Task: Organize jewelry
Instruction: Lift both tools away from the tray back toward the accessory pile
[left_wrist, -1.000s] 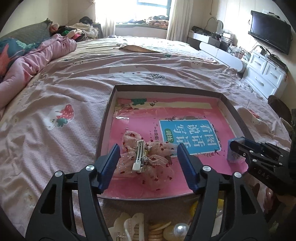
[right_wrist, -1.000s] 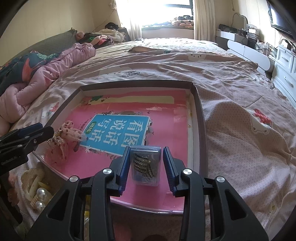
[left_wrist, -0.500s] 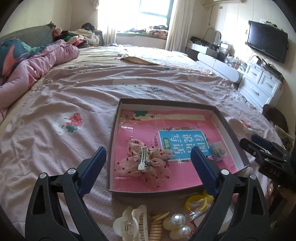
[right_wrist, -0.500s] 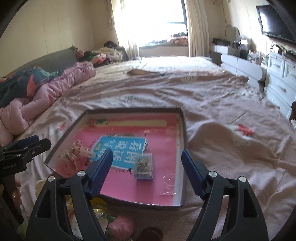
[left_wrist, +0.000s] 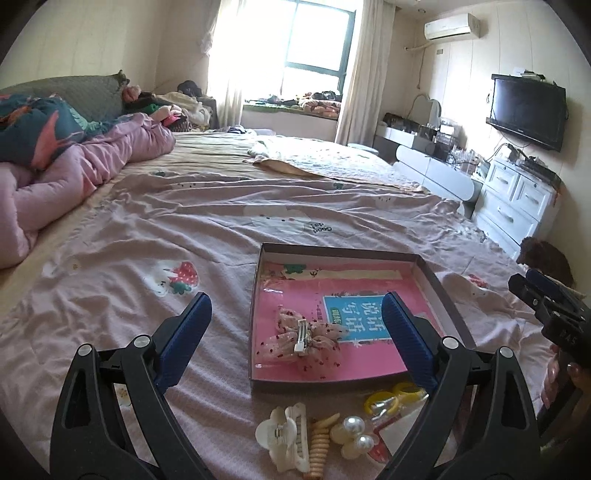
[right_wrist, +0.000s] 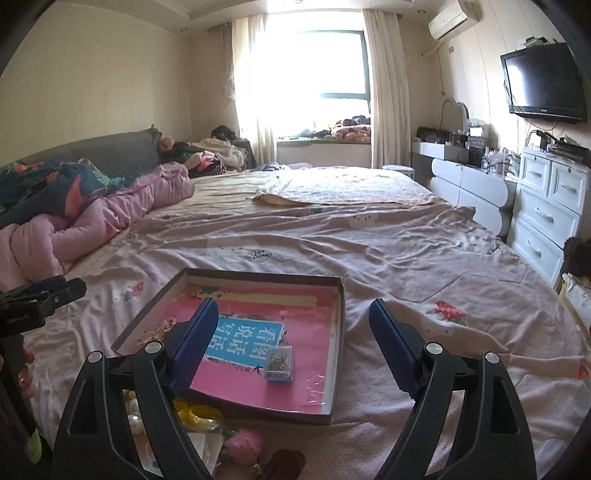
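While both grippers hang above the pink bed sheet (left_wrist: 147, 229) with their fingers spread wide and holding nothing, the shallow brown-walled box with a pink floor (left_wrist: 432, 273) already carries two pieces: a sheer pink bow hair clip with a metal bar (left_wrist: 303, 335) at its near left, and a small clear plastic case of dark hairpins (right_wrist: 280, 363) at its near right. The loose pile lies outside the box, just before its near wall: a cream claw hair clip (left_wrist: 286, 435), a beige spiral hair tie (left_wrist: 319, 445), pearl bobbles (left_wrist: 354, 432) and a yellow ring (left_wrist: 388, 397). The left gripper (left_wrist: 295, 332) appears nearer; the claw clip lies below and between its fingers, long axis running roughly away from the camera. The right gripper (right_wrist: 291, 339) sits over the box, the pile low to its left.
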